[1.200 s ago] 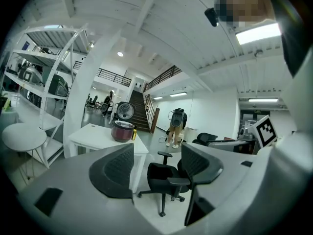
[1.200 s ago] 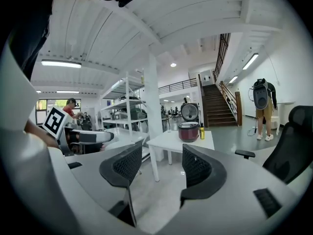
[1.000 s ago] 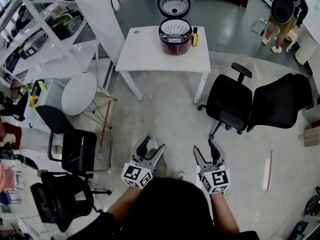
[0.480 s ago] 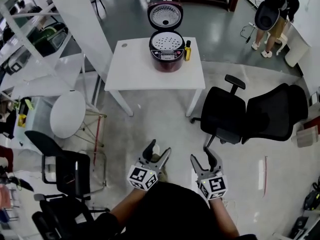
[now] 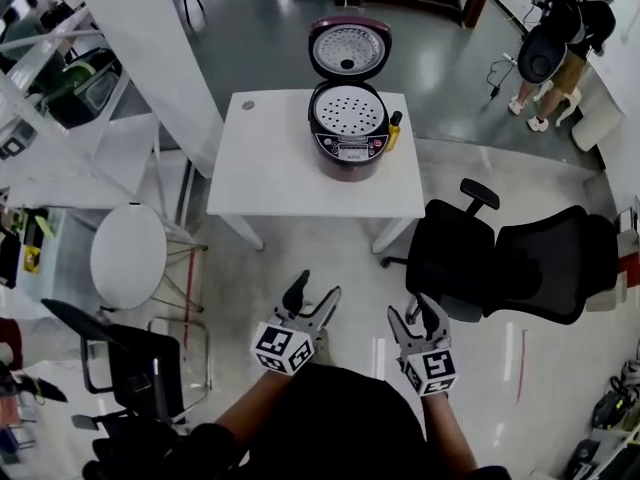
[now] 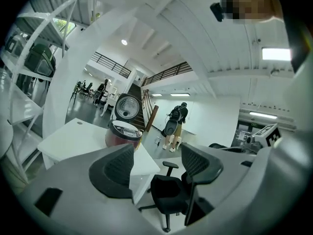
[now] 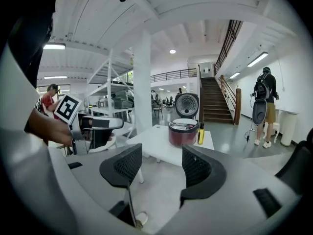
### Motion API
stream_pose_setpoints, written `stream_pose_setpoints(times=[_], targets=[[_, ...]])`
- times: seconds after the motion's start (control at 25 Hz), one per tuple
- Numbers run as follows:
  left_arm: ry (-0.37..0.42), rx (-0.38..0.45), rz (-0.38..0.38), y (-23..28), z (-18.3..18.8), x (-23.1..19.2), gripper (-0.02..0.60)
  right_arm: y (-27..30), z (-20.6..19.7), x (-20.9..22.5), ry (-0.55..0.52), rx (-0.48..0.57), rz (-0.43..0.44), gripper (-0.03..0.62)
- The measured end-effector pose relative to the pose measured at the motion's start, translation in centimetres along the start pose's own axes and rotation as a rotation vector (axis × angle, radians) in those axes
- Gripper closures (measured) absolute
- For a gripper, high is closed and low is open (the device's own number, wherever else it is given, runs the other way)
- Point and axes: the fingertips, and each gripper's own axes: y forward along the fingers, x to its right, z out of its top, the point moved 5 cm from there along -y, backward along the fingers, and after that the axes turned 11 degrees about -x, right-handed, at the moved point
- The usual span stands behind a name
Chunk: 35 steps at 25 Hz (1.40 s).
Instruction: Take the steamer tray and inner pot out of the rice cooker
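Left gripper (image 5: pixel 313 298): jaws apart, empty, held low by the body, well apart from the white table (image 5: pixel 262 168).
Rice cooker (image 5: pixel 349 140): on the table's right half, lid raised; steamer tray (image 5: pixel 347 111) seated in its mouth, inner pot hidden beneath.
Yellow bottle (image 5: pixel 393 128): just beside the cooker's right; likely toppled by a wide reach.
Right gripper (image 5: pixel 413 315): jaws apart, empty.
Black chair (image 5: pixel 455 258): near the approach; may snag the right side.
Thin tray rim may slip if pinched off-centre.
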Motion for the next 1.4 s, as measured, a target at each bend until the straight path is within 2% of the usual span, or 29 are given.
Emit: stream_pose_setpoints(times=[0.12,0.28,0.52,0.64,0.8,1.12,1.28,1.4], targets=[[0.000,-0.009,-0.009,1.2,2.6,-3.2,0.301,3.7,3.1,-0.1,0.013,-0.001,0.015,0.368],[0.019,-0.015,-0.025,2.8,5.1,-7.3,0.301,8.3,6.8,-1.6,-0.050,-0.021,0.046,0.368],[-0.005,-0.005,-0.023,3.9,7.5,-12.0,0.301,13.4,9.7,-2.6,-0.058,-0.037,0.052,0.368],[-0.005,-0.004,-0.025,4.4,8.3,-13.8,0.301,15.6,10.3,-2.6,-0.050,0.002,0.053,0.369],[-0.021,0.013,0.005,4.7,9.4,-15.6,0.301,17.0,11.4,-2.5,-0.063,0.002,0.071,0.368],[-0.038,0.000,0.039,6.2,9.7,-16.2,0.301,19.2,12.6,1.1,-0.034,-0.004,0.057,0.368],[-0.042,-0.006,0.078,8.5,10.3,-17.0,0.301,21.8,13.9,5.0,-0.018,0.021,0.065,0.368],[-0.015,-0.013,0.121,11.3,11.2,-17.8,0.301,24.8,16.0,8.4,-0.009,0.042,0.082,0.369]])
